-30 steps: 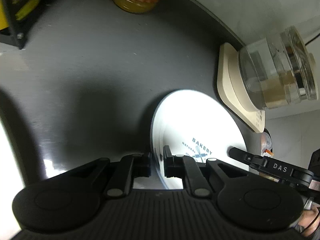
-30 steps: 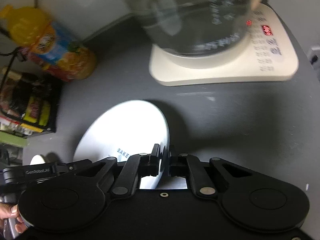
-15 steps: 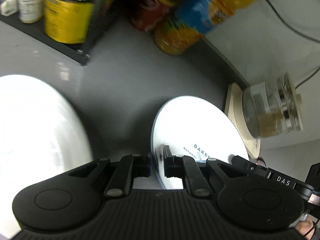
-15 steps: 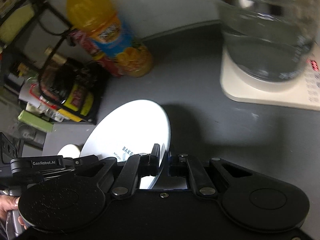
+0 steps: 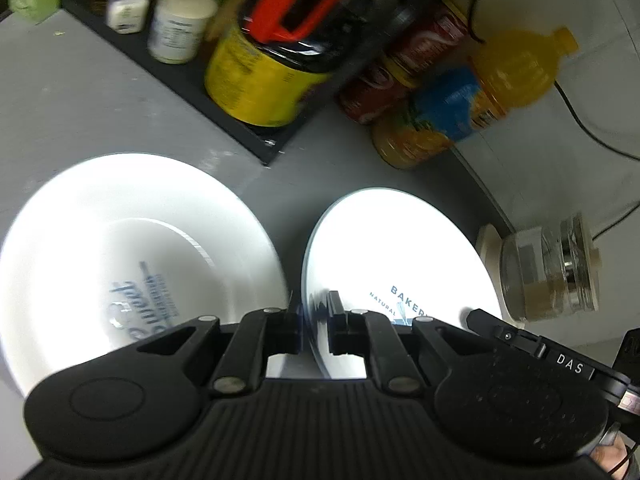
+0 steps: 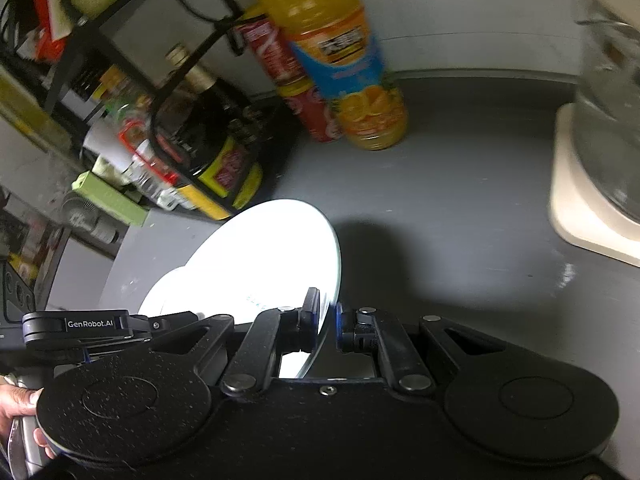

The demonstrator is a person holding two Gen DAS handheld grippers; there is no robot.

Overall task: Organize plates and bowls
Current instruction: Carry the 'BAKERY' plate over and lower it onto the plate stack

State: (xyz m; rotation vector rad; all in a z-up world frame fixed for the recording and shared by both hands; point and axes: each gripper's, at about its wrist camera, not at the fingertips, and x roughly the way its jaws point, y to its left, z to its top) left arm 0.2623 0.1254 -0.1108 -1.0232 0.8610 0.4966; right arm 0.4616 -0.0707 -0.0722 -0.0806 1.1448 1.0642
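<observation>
Both grippers, left and right, have their jaws clamped on opposite rims of the small plate, held above the tabletop. The big plate lies just left of it, so I'd guess it goes leftward and down.

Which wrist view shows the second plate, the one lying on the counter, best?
The left wrist view: the plate on the counter shows nearly whole, with blue print inside, beside the held plate pinched by the left gripper. The right wrist view shows only a white sliver behind the held plate.
</observation>
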